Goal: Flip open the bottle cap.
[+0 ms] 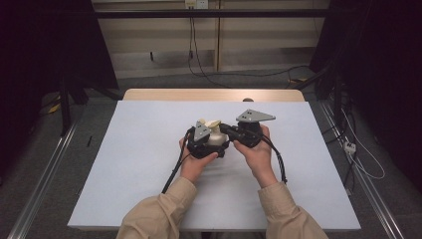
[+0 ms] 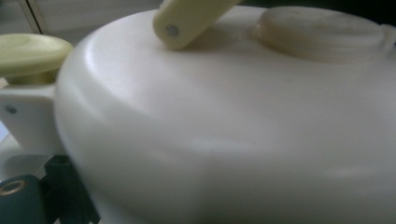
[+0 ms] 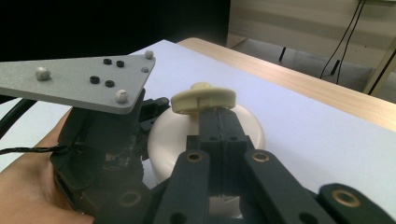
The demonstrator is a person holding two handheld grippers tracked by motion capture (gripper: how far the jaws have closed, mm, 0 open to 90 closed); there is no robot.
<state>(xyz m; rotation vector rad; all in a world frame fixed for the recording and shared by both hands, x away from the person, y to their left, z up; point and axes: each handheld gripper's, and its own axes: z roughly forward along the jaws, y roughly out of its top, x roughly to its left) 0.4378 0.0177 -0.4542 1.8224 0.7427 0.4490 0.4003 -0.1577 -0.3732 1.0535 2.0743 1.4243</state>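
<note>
The cream-white plastic pot (image 1: 217, 136) sits between the two claws near the middle of the surface (image 1: 124, 164), low and rounded, with a pale yellow knob (image 3: 202, 99) on a bracket at one edge and a yellow lever (image 2: 187, 21) across its domed top.

The right claw (image 3: 218, 122) has its jaws pressed together, their tips just under the knob and against the pot's shoulder; whether they pinch a thin tab there or merely rest closed I cannot tell. The left claw (image 1: 203, 142) hugs the pot's near side. In the left gripper view the dome lies right against the lens, with a ribbed round cap (image 2: 322, 30) farther off, and the jaws do not show clearly, so whether they are spread or clamped cannot be told.

Beside the right claw, the left one's grey plate (image 3: 79, 84) and black body lie very close, a hand (image 3: 28, 186) beneath them.

The risks, as I judge them:
- The smooth curved wall gives little purchase; a squeeze from the left claw may make the pot squirt out and slide.
- If the right claw lifts or twists the knob before the body is held, the whole pot will tip or turn with it.
- Closed tips could slip off the knob's underside and jolt into the other claw's plate.
- Hard prying might strain the thin bracket.
</note>
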